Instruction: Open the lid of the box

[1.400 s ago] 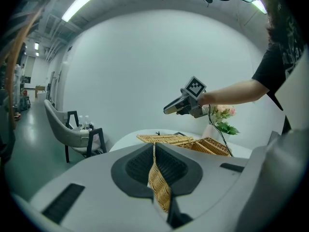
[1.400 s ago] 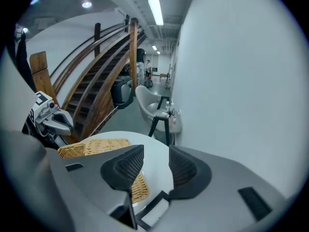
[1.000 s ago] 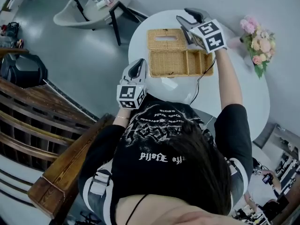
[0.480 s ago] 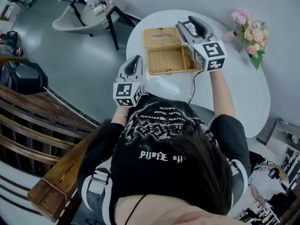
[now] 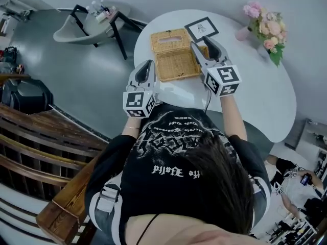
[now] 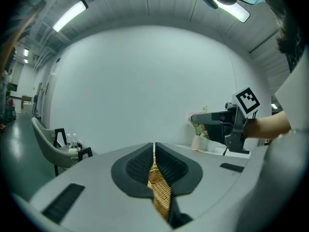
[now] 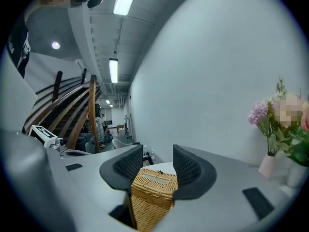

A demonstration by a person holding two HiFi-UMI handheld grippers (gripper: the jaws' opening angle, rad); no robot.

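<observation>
Box [image 5: 176,65]: sitting on the white table [image 5: 255,91], its woven body showing open at the top.
Lid [image 5: 167,40]: lying folded back just behind the box, the slot facing up.
Left gripper [image 5: 146,68]: hovering just beside the box's near-left corner, apart from the wicker.
Left fingers [image 6: 137,166]: pressing together – only a hairline slit is showing between the pads, with nothing caught in it; a strip of wicker is showing beyond them.
Right gripper [image 5: 203,44]: hanging over the right end of the box, pointing across it toward the lid.
Right fingers [image 7: 123,166]: standing spread wide and holding nothing – the box [image 7: 149,192] is filling the gap beyond the pads, without either pad pressing on it.
Framed card [image 5: 201,28]: lying flat on the table just beyond the lid, to the right of the box.
Flowers [image 5: 263,24]: standing in a pink vase well to the right of the box.
Chair [image 5: 76,29]: standing on the floor, well to the left of the box.
</observation>
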